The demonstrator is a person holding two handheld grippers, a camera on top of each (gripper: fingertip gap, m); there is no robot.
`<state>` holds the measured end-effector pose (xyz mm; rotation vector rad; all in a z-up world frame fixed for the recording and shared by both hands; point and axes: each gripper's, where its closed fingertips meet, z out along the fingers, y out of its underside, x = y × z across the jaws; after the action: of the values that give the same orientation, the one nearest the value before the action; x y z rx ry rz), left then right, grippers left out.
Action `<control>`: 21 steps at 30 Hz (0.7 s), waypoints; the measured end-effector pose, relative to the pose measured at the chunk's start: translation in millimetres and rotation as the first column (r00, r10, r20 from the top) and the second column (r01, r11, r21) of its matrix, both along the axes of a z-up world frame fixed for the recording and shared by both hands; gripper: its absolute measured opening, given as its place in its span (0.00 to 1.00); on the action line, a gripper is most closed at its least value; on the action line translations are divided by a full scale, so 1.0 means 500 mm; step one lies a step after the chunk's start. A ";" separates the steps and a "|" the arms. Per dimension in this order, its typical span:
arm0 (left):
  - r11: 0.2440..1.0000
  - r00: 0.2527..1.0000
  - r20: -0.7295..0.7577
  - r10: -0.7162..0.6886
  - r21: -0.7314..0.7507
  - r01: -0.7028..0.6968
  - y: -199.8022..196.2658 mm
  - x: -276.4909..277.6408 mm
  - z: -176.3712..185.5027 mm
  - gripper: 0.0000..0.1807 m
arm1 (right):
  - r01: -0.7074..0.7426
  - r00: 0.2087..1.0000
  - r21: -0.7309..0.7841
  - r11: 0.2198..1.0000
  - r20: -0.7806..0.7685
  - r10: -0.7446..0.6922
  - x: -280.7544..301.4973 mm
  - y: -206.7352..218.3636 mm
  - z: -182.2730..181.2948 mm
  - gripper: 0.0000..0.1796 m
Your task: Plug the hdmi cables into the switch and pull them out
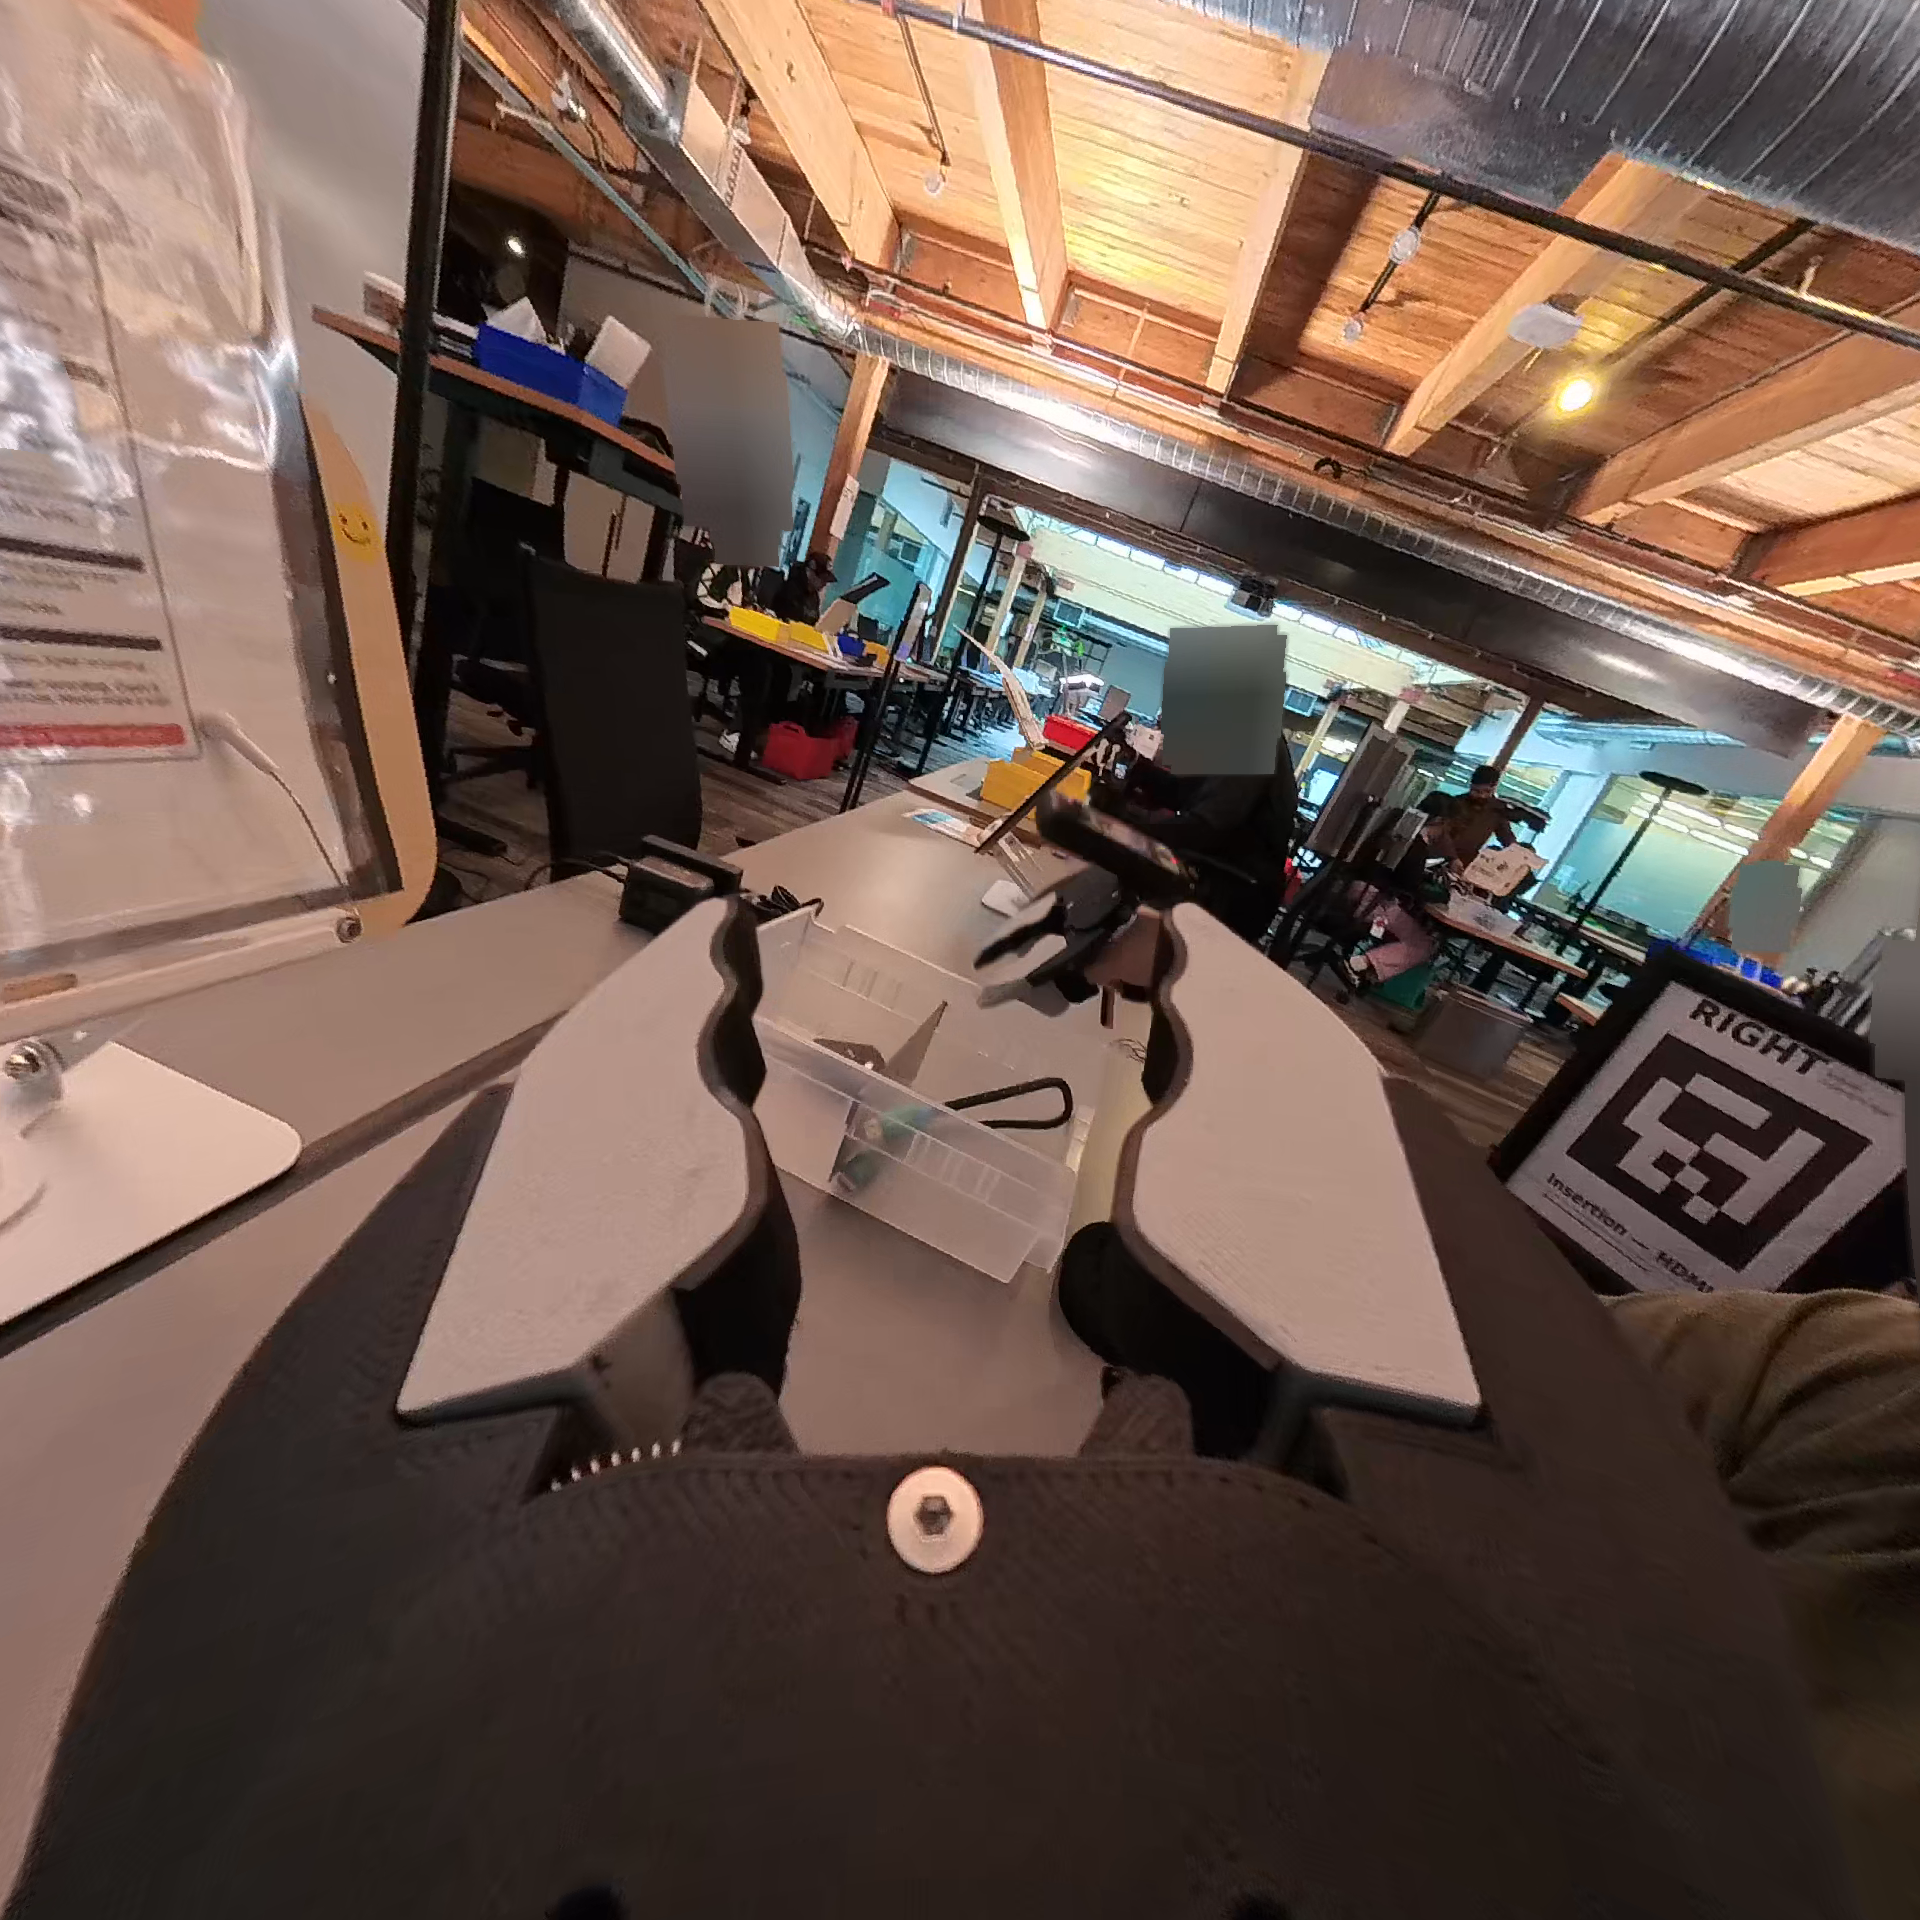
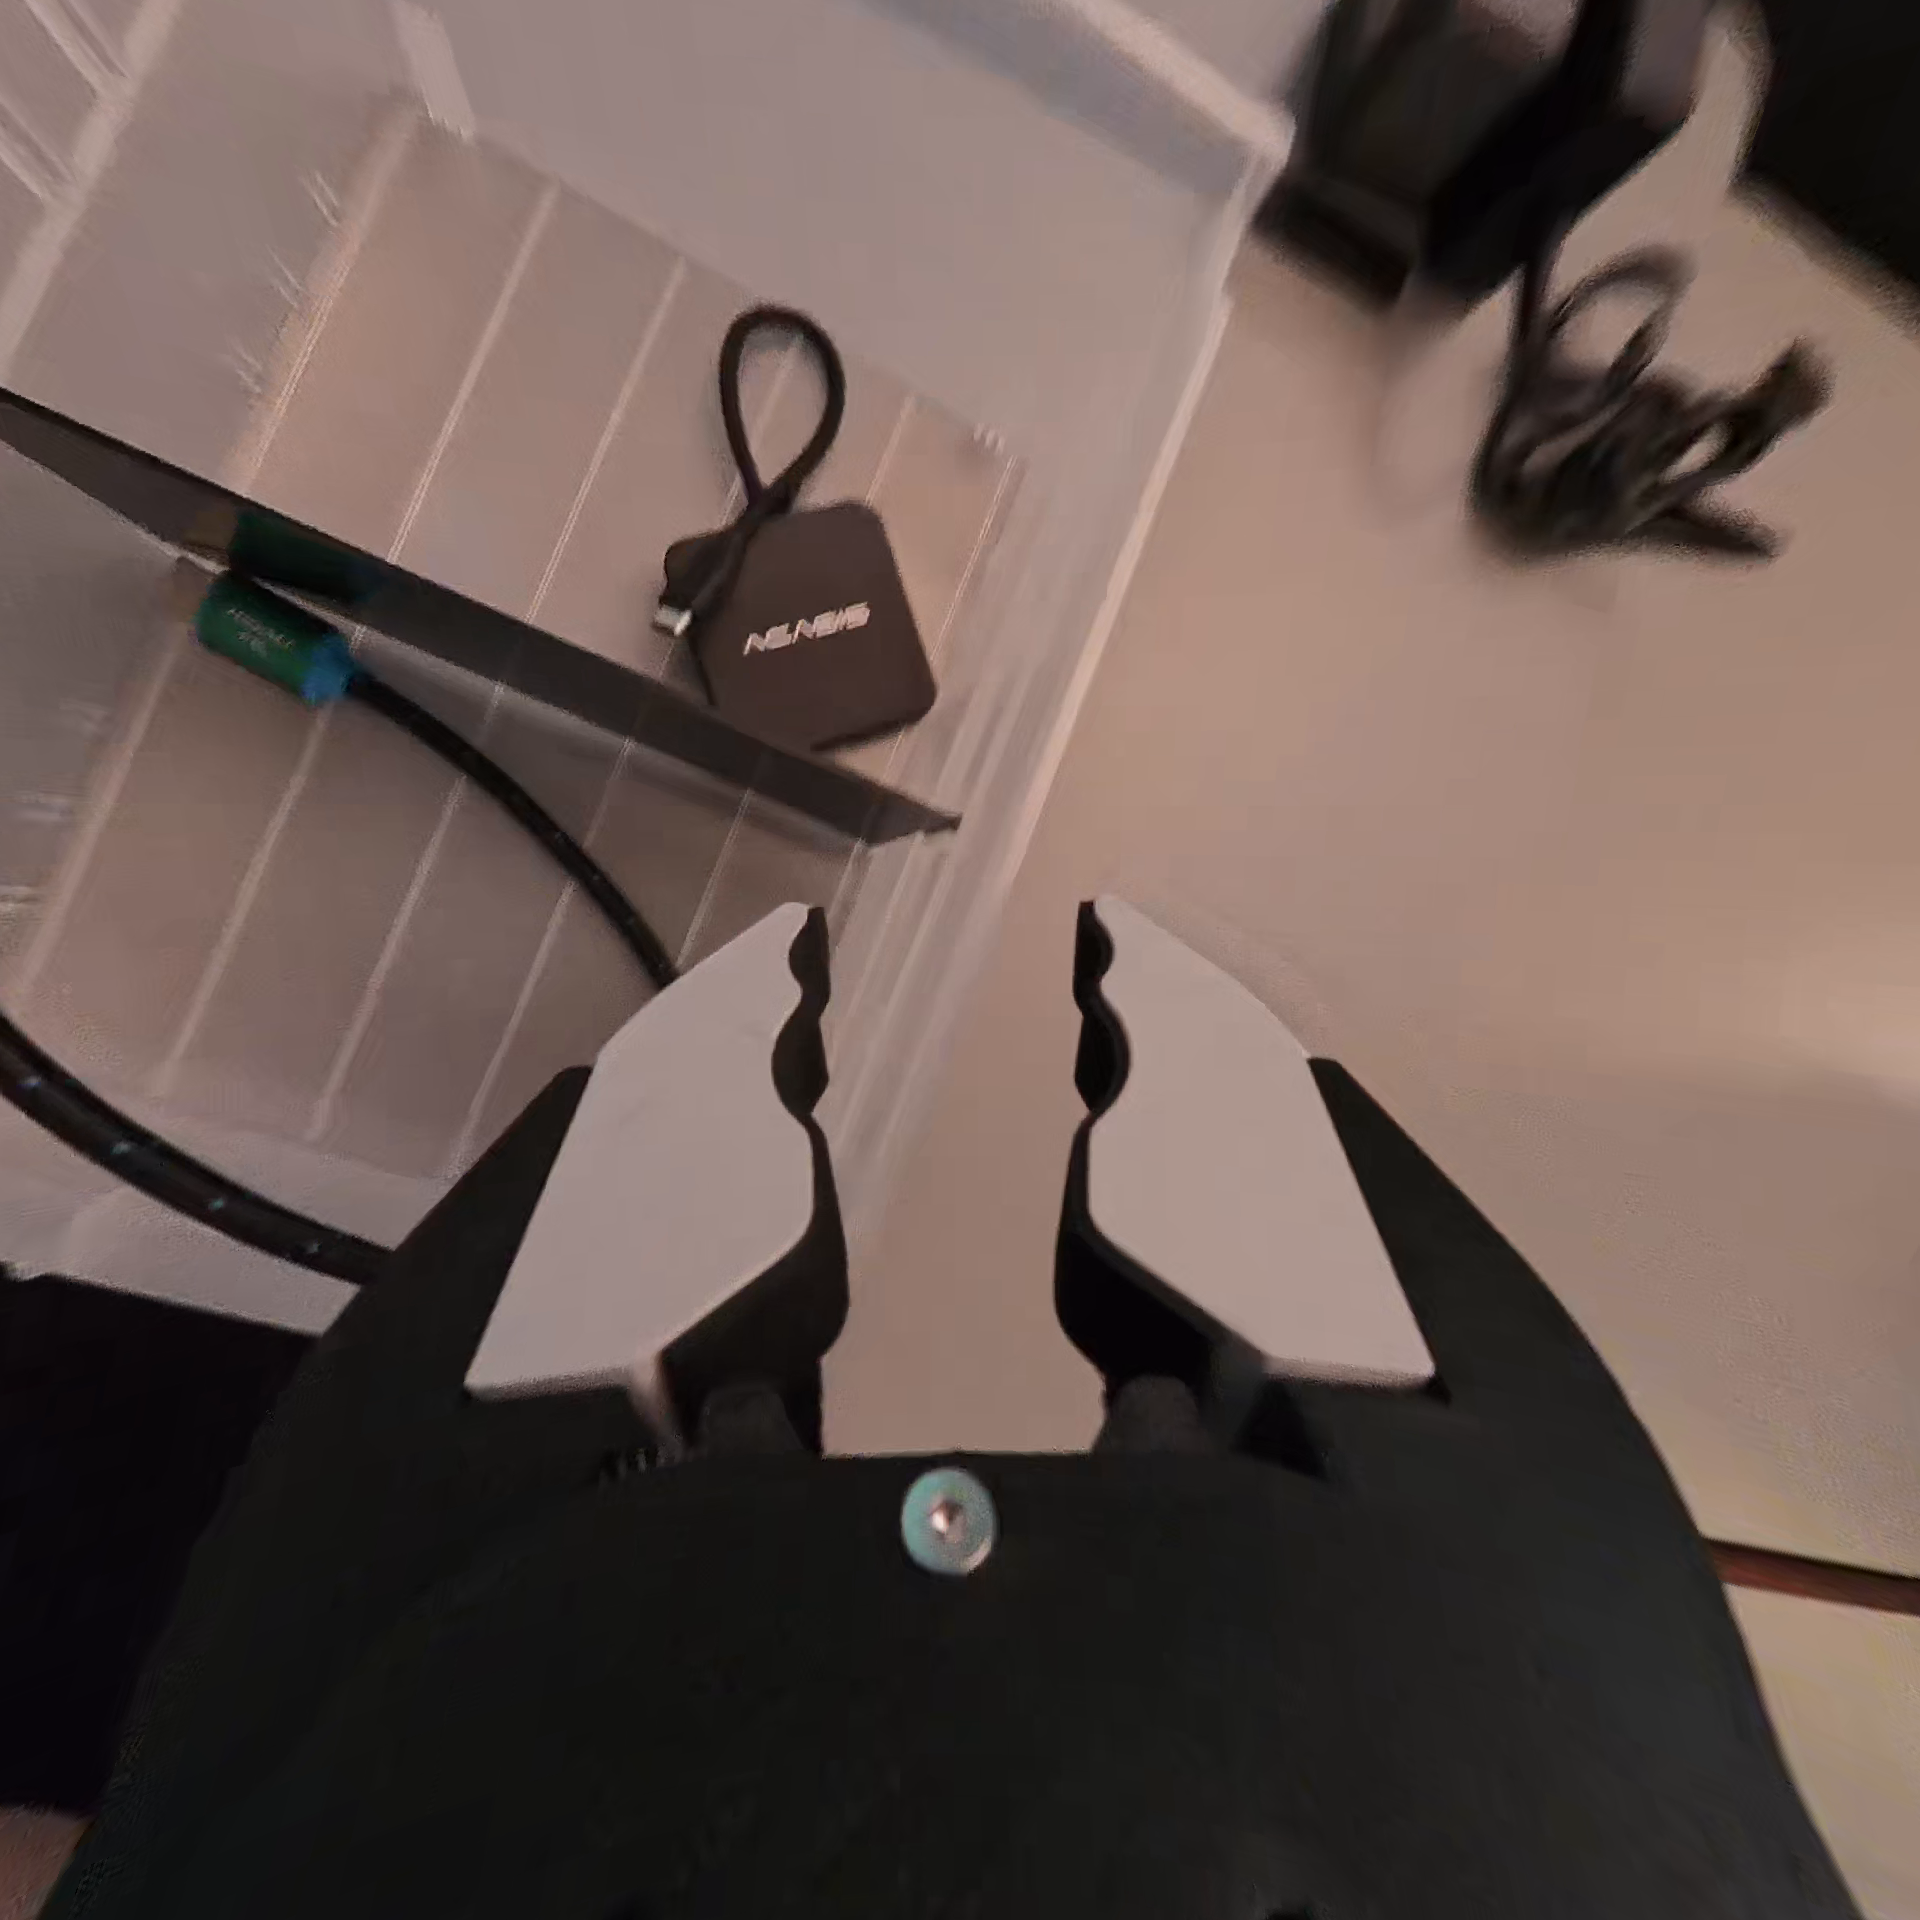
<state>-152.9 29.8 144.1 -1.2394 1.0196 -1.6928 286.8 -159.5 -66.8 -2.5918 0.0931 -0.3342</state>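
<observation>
Right gripper (image 2: 951, 914) hovers above clear tray (image 2: 1143, 582), jaws parted, nothing held; likely lining up first pick. Switch (image 2: 821, 634) lies flat in tray, short lead looped beside it. HDMI plug (image 2: 272, 644) (green-blue shell) rests left of switch, unplugged, cable (image 2: 499, 800) curving off. Left gripper (image 1: 951, 1023) held back, wide open, empty, aimed at tray.

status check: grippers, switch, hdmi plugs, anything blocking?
Left gripper open, empty. Right gripper open, empty, above tray edge. Switch and green HDMI plugs in clear tray, unplugged. Dark divider strip between them.
</observation>
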 end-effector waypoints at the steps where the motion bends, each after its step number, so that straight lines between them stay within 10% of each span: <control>1: 1.000 1.000 0.009 0.007 0.006 -0.007 0.001 -0.008 0.007 0.39 | 0.030 0.997 -0.018 0.999 -0.077 -0.031 -0.002 -0.011 -0.020 0.24; 6: 0.999 0.997 0.065 0.046 0.026 -0.048 0.010 -0.052 0.042 0.38 | 0.151 0.915 -0.065 0.986 -0.367 -0.165 -0.011 -0.024 -0.075 0.04; 14: 0.992 0.988 0.106 0.113 0.051 -0.119 0.031 -0.119 0.077 0.37 | 0.270 0.866 -0.060 0.961 -0.422 -0.269 0.010 -0.021 -0.076 0.04; 21: 0.855 0.871 -0.057 0.489 0.229 -0.465 0.138 -0.278 0.050 0.34 | 0.278 0.856 -0.055 0.959 -0.440 -0.273 0.010 -0.023 -0.076 0.05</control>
<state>-291.8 98.8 169.1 -1.3274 0.8376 -1.1122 291.6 -170.9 -104.6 -2.5955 0.6320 0.1699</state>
